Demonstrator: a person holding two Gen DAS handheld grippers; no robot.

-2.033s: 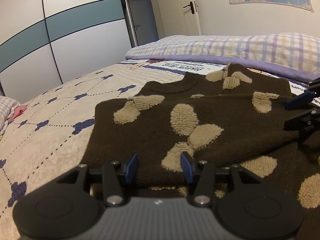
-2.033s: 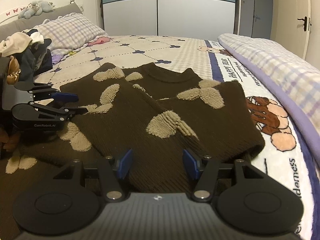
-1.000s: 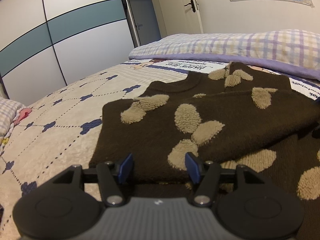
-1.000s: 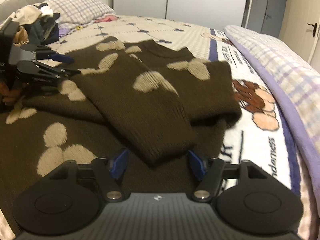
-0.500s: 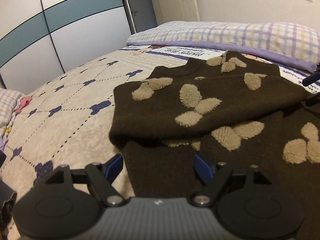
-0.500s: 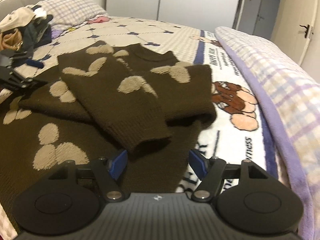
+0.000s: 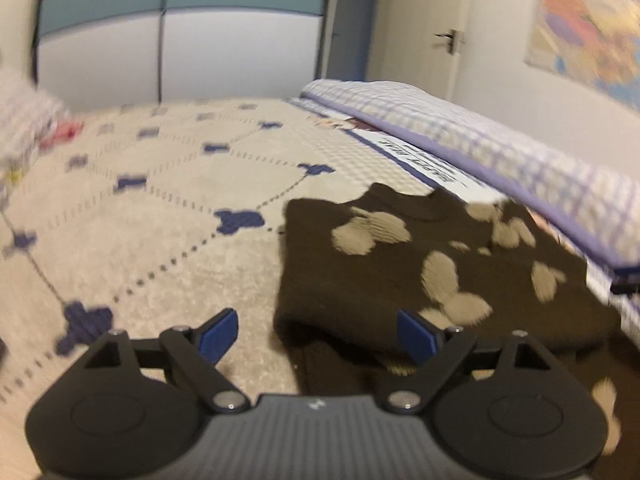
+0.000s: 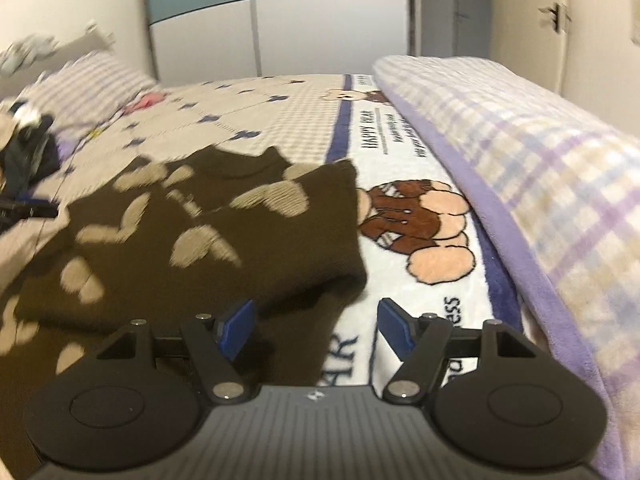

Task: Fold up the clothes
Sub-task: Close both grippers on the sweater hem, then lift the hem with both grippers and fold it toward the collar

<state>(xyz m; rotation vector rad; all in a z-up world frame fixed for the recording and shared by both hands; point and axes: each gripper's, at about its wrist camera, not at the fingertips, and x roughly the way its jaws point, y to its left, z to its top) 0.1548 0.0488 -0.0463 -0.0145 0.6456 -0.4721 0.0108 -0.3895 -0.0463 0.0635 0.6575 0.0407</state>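
A dark brown sweater [image 7: 400, 276] with tan fuzzy patches lies on the bed, both sleeves folded across its body. My left gripper [image 7: 318, 338] hovers over the sweater's left edge, its jaws opening wide with nothing pressed between the blue pads [image 7: 218, 334]. In the right wrist view the same sweater [image 8: 208, 248] fills the left half. My right gripper [image 8: 316, 326] stands open over its right edge and the bedsheet, holding nothing. A dark tip of the left gripper [image 8: 24, 210] shows at the far left edge.
The bed has a cream quilt [image 7: 140, 220] with blue crosses and a bear-print sheet [image 8: 416, 232]. A rolled purple checked blanket [image 8: 540, 184] runs along the right. A pile of clothes [image 8: 24, 152] and a pillow [image 8: 88, 88] sit far left. Wardrobe and door stand behind.
Both grippers have drawn back from the folded sleeves and swung outward toward the sweater's side edges. The left jaws have widened. The views are now motion-blurred.
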